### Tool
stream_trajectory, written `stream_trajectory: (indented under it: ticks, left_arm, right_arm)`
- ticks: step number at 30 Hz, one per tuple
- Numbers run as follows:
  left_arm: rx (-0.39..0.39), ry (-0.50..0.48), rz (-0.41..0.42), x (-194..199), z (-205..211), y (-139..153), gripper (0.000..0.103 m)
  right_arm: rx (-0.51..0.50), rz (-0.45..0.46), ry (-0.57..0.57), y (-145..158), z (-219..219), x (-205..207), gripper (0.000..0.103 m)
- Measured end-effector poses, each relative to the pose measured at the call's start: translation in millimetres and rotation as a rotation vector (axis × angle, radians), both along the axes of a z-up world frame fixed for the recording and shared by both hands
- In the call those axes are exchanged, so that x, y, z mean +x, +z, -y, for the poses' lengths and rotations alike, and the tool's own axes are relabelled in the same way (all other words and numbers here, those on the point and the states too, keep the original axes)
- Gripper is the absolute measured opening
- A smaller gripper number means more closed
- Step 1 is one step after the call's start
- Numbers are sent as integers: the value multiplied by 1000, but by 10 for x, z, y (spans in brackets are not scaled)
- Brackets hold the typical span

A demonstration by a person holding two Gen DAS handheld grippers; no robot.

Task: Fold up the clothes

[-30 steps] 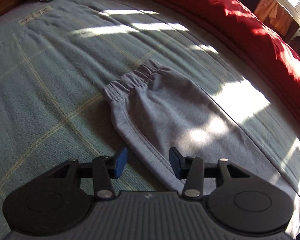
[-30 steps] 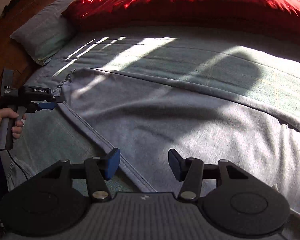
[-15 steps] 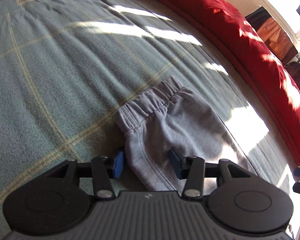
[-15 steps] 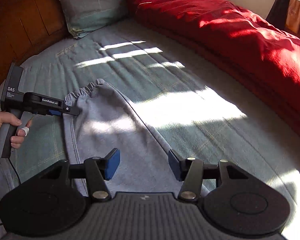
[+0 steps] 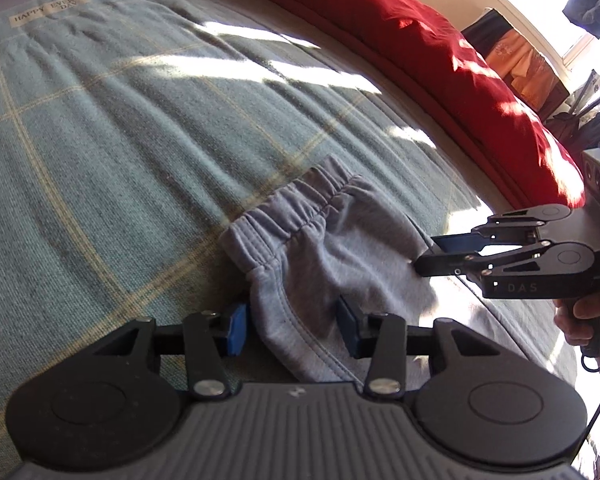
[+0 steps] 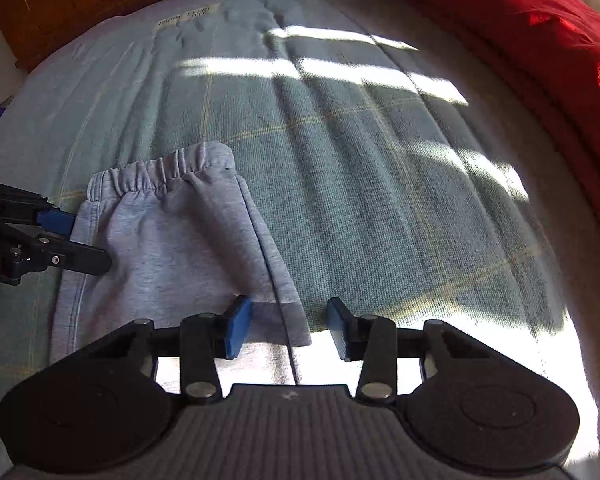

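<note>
Right now the left tool (image 5: 290, 326) straddles the left seam edge of the grey sweatpants leg (image 5: 324, 256), jaws closing, with a raised ridge of fabric between the blue pads (image 5: 236, 328); the near pad looks to touch the cloth, but a firm pinch is not there yet. Over on the other side, the right tool (image 6: 288, 326) is closing too, set over the right-hand seam edge (image 6: 278, 284), the cloth between the pads with daylight still showing beside the right one. Both tools sit a little below the elastic cuff (image 5: 296, 208), which lies gathered and pointing up the bed (image 5: 100, 140) towards the pillow end. The leg lies flat on the green checked cover, with the red duvet (image 5: 440, 64) well off to the side. To do this well, I'd say both pinches should catch every layer at the same height along the leg, then lift together so the fold stays square.
</note>
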State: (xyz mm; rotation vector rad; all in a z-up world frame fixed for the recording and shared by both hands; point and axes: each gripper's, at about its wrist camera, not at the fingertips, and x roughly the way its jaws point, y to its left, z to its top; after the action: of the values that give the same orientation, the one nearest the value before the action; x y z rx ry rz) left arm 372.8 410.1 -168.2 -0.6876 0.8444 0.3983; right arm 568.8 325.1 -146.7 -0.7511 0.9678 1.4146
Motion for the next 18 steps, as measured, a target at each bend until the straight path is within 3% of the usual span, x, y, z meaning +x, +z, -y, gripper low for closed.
stream_trajectory:
  ticks: [2, 6, 13, 16, 18]
  left_arm:
    - [19, 12, -14, -6, -18, 2, 12]
    - [5, 11, -18, 42, -98, 64, 5]
    - [45, -16, 19, 204, -188, 269, 5]
    - [54, -25, -44, 260, -186, 171, 8]
    - [57, -23, -73, 246, -181, 108, 16]
  right_arm:
    - [-7, 14, 29, 19, -11, -63, 17]
    - [15, 64, 30, 129, -36, -117, 6]
    - [60, 114, -46, 229, -134, 8, 4]
    - [52, 120, -86, 110, -184, 43, 6]
    - [51, 116, -113, 41, -186, 48, 11]
